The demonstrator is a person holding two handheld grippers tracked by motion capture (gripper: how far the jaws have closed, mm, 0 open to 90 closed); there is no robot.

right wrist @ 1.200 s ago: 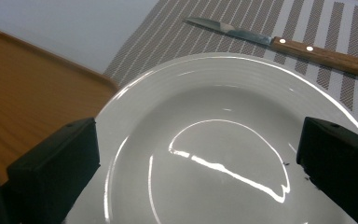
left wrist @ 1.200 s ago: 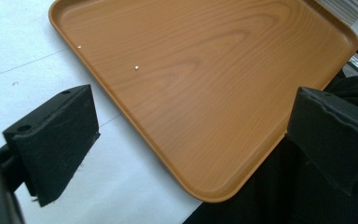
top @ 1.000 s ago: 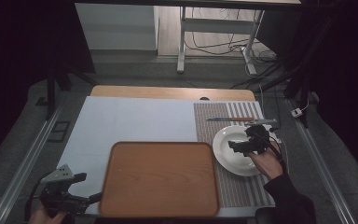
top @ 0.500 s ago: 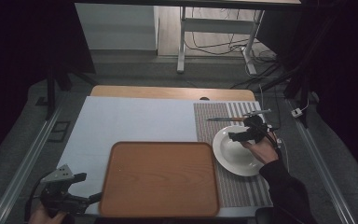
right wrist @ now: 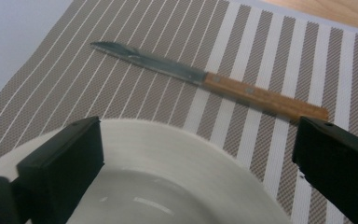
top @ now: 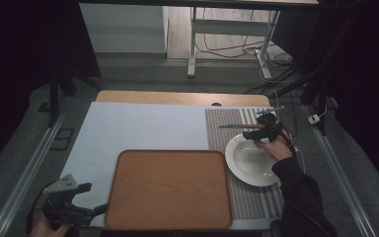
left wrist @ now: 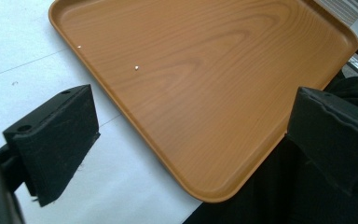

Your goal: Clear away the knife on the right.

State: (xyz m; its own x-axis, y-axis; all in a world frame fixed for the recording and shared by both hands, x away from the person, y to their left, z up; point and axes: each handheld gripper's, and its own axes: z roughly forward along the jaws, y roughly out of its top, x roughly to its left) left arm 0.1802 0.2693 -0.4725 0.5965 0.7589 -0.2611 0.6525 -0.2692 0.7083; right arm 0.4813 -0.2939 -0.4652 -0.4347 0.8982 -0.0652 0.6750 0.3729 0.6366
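Note:
A white plate (top: 251, 160) (right wrist: 168, 182) rests on a striped placemat (top: 227, 133) (right wrist: 135, 88) at the right of the table. Just beyond its far rim lies a knife (top: 239, 126) (right wrist: 205, 79) with a wooden handle and steel blade. My right gripper (top: 262, 133) (right wrist: 196, 163) hovers over the plate's far rim, open, pointing at the knife, nothing between its jaws. A wooden tray (top: 169, 188) (left wrist: 205, 84) lies empty at the front centre. At the front left corner my left gripper (top: 86, 200) (left wrist: 191, 135) is open, its jaws spread over the tray's near corner.
A pale sheet (top: 138, 128) (left wrist: 23, 42) covers the table's left and middle. A wooden strip (top: 177, 97) runs along the far edge. Metal rails (top: 27, 173) flank both sides. Beyond the table stand desk legs and cables (top: 227, 44) on the floor.
My right gripper has moved from above the plate's middle toward its far rim and the knife. The left gripper has stayed put.

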